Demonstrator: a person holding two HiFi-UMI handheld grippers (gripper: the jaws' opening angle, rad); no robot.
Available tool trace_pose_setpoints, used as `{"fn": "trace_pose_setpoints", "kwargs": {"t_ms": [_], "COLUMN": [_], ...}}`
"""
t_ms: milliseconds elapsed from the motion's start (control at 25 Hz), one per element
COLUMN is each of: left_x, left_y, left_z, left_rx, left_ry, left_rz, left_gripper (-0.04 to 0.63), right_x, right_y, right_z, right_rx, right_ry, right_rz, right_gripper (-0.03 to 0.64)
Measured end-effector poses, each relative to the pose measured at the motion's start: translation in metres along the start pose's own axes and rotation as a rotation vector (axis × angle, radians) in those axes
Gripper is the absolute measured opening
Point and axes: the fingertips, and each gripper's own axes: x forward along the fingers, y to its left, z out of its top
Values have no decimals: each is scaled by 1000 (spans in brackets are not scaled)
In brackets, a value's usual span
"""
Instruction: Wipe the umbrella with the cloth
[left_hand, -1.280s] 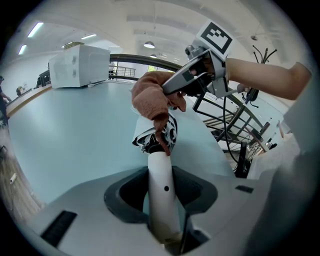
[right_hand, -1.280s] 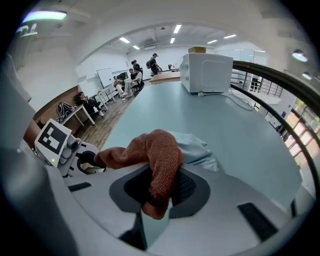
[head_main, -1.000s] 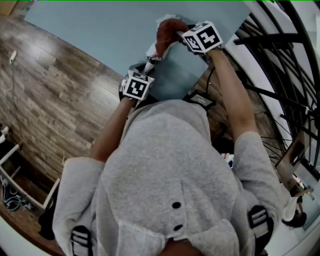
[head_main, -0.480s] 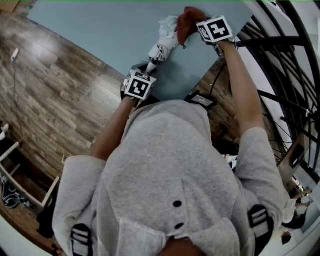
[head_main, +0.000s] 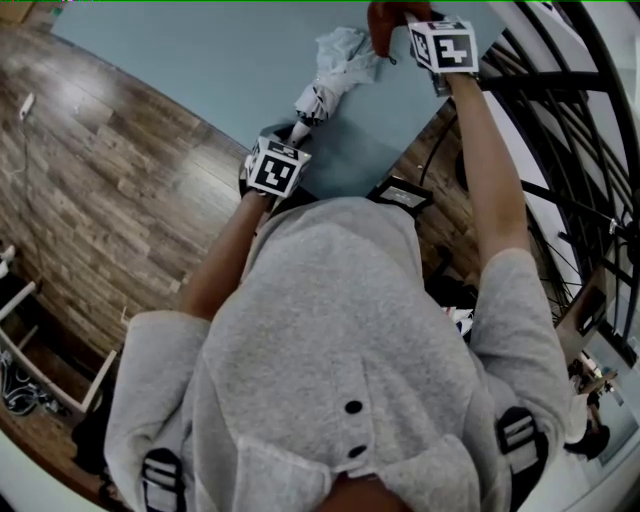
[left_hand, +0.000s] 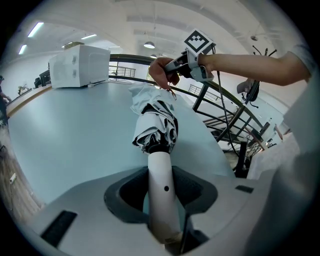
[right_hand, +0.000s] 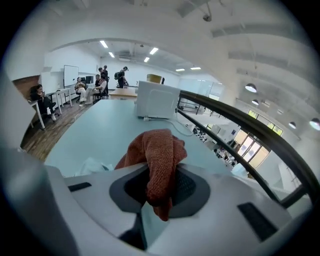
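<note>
Over blue table (head_main: 200, 60), left gripper (left_hand: 162, 197) clamps umbrella handle (left_hand: 159, 167); right gripper (right_hand: 159, 192) pinches rust cloth (right_hand: 157, 150).

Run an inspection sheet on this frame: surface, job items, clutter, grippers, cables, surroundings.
Surface: pale blue table, mostly bare.
Job's things: folded umbrella lying on the table; red-brown cloth up at the umbrella's far end, contact unclear.
Clutter: white box at the table's far end.
Grippers: left gripper shut on the umbrella's handle; right gripper shut on the cloth.
Cables: cable running along the table from the box.
Surroundings: wood floor, black railing beside the table, people at desks far off.
</note>
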Motion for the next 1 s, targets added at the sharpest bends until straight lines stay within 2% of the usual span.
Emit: {"fn": "trace_pose_setpoints", "kwargs": {"t_ms": [120,240,400,520,600,840,1000], "left_x": [0,-1,-1,-1,-2,-2,-2], "left_y": [-2,-2,-3,-2,-1,-3,-3], "left_z": [0,0,-1,-1,-1,1,-1], "left_rx": [-5,-6,-6,-5,-6,-8,-7], "left_ry": [2,0,3,2,4,3,1], "left_rz": [-5,-4,-3,-4,-5,-6,-11], "left_gripper": [156,156,156,156,156,156,156], "right_x": [0,9,28,39,41,38,35], "right_y": [13,38,84,119,138,167,179], "right_z": [19,28,12,-4,-10,-21,-24], "right_rx": [-18,-48,-200,-326,-369,-405,-361], "right_ry": [-68,-88,-17,56,90,190,232], "right_rz": [4,28,94,184,236,369,422], "right_gripper": [75,75,75,75,75,75,75]}}
